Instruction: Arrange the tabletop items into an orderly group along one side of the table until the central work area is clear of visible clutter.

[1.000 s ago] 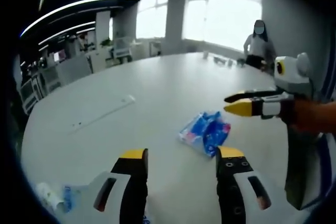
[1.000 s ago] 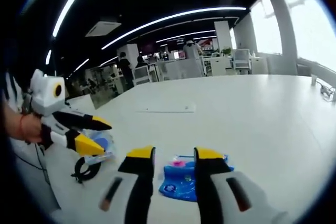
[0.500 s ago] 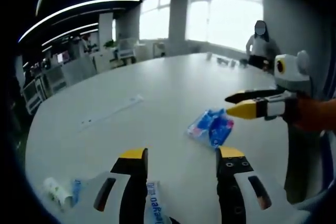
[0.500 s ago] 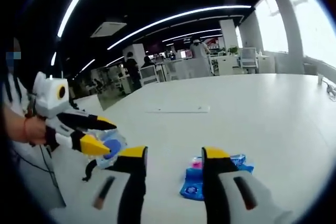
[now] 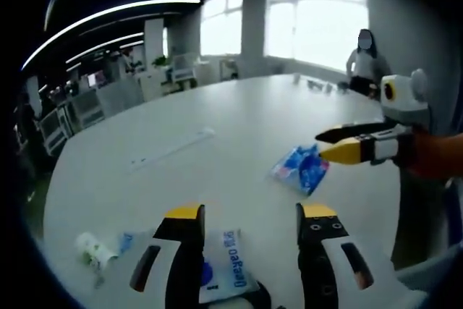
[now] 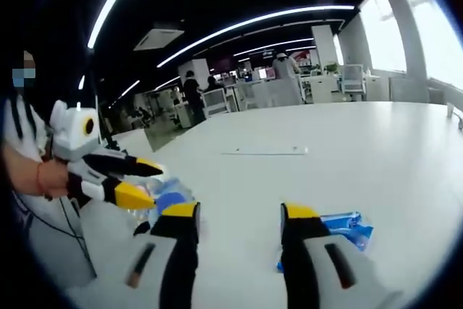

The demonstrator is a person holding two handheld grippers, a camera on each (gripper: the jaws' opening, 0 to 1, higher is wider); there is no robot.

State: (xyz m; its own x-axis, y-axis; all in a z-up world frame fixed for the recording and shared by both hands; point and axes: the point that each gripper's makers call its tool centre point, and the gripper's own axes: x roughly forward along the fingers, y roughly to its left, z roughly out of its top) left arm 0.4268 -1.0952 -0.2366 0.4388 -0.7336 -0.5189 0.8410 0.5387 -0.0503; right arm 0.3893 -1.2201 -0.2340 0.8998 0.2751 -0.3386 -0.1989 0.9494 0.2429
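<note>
Left claw (image 5: 247, 215) open, empty, above white wipes pack (image 5: 226, 274) at near desk (image 5: 239, 128) edge. Right claw (image 6: 239, 215) open, empty, beside blue packet (image 6: 346, 228) mid-desk. Step: approach. Next: likely close on blue packet, carry it toward edge group.

Left gripper (image 5: 248, 215): black jaws, yellow tips, white housing; right gripper (image 6: 236, 213) alike.

The table (image 5: 239, 128) has a smooth, matt white top. The blue packet (image 5: 301, 168) looks like crinkled glossy plastic film. The white pack (image 5: 226, 274) is perhaps soft plastic; blur hides its finish.
</note>
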